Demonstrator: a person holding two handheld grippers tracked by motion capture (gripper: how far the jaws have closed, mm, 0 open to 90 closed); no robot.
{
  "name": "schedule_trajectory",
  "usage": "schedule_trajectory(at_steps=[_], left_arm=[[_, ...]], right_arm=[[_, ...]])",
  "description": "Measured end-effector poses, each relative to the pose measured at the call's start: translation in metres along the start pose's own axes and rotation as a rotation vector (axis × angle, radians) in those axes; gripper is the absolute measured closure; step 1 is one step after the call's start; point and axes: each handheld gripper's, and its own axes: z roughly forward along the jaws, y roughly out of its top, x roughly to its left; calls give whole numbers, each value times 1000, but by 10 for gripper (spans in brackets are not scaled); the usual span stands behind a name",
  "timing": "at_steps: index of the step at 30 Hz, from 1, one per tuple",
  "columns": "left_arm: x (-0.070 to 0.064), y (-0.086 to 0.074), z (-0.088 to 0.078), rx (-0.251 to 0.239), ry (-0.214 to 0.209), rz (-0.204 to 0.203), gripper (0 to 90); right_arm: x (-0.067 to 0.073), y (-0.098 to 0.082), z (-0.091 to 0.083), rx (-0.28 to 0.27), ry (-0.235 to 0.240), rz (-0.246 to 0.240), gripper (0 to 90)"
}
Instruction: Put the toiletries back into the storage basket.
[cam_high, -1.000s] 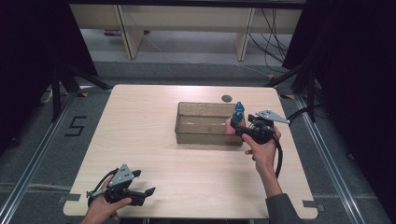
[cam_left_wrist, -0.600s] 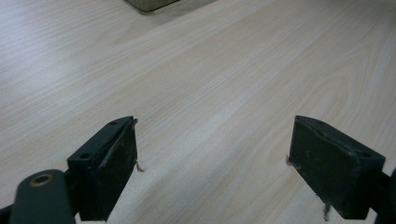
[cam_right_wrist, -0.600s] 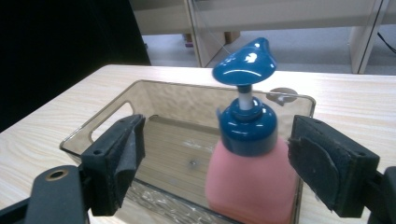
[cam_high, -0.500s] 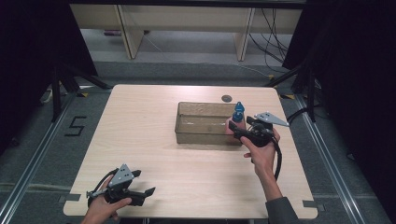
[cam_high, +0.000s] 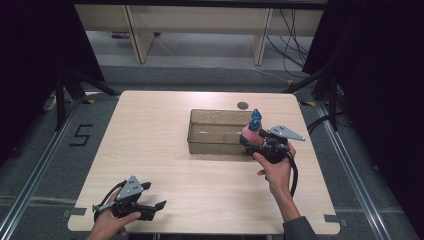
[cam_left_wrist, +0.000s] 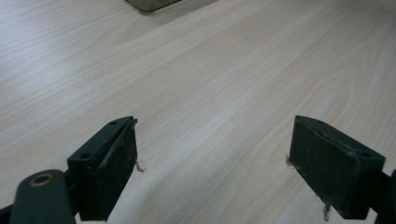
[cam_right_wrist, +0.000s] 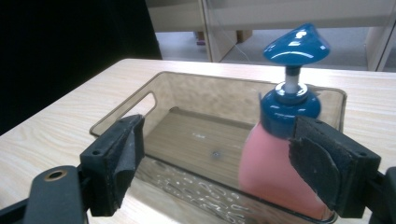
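A translucent brown bin (cam_high: 215, 148) stands on the wooden table, right of centre. A pink pump bottle (cam_high: 249, 134) with a blue pump head stands upright in the bin's right end. My right gripper (cam_high: 248, 145) is at the bin's near right corner, open. In the right gripper view its jaws (cam_right_wrist: 219, 154) stand wide apart in front of the bin (cam_right_wrist: 187, 93), and the bottle (cam_right_wrist: 266, 168) sits behind the bin wall close to the right jaw, with nothing gripped. My left gripper (cam_high: 156, 207) rests near the table's front left edge, open (cam_left_wrist: 215, 144) over bare wood.
A small dark disc (cam_high: 243, 105) lies on the table behind the bin. Light shelf legs stand on the floor beyond the far edge. A "5" mark (cam_high: 81, 135) is on the floor to the left. The bin's corner (cam_left_wrist: 149, 4) shows far off in the left gripper view.
My right gripper has drawn back slightly toward the near side. The bottle stays upright in the bin. The left gripper has not moved.
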Motion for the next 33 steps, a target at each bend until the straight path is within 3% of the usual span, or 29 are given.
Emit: schedule_trajectory(at_steps=[3,5,6,7,10,11,13,14,15,17,19,20,23,25,27,28,29,33], left_arm=[[0,0,0,0,-1,-2,147],[-2,0,1,-24,-11,-25,147],[-1,0,2,-26,-12,-26,147],[-1,0,2,-26,-12,-26,147],[-1,0,1,-20,-11,-23,147],[-1,0,2,-22,-4,-26,147],[-1,-1,2,-21,-4,-26,147],[-1,0,2,-26,-4,-32,147],[-1,0,2,-27,-3,-32,147],[1,0,1,-4,0,-12,147],[0,0,1,-11,-2,-19,147],[0,0,1,-10,-3,-19,147],[-1,1,2,-23,-1,-32,147],[1,2,1,-1,-3,-14,147],[-1,2,3,-14,-6,-34,147],[-2,1,4,-15,1,-27,147],[-1,2,2,17,4,-6,147],[-1,0,4,-6,-2,-38,147]], right_arm=[[4,-2,-1,11,5,-1,188],[6,-4,0,10,13,-17,190],[12,-4,-3,33,11,36,190],[9,-5,0,7,30,-21,190],[15,-6,-2,19,31,13,190],[14,-7,-1,12,31,-22,190],[16,-8,-3,25,41,-25,190],[20,-9,-4,32,41,10,190],[18,-10,-3,14,59,-17,190],[20,-11,-3,20,60,-16,190],[21,-12,-3,21,63,-25,190],[24,-13,-4,27,68,7,190],[23,-14,-3,20,75,-36,190],[25,-15,-4,42,84,-15,190],[24,-16,-2,35,91,-27,190],[24,-17,-2,30,83,-31,190],[24,-17,-3,47,85,-22,190],[25,-20,-2,44,86,-27,191]])
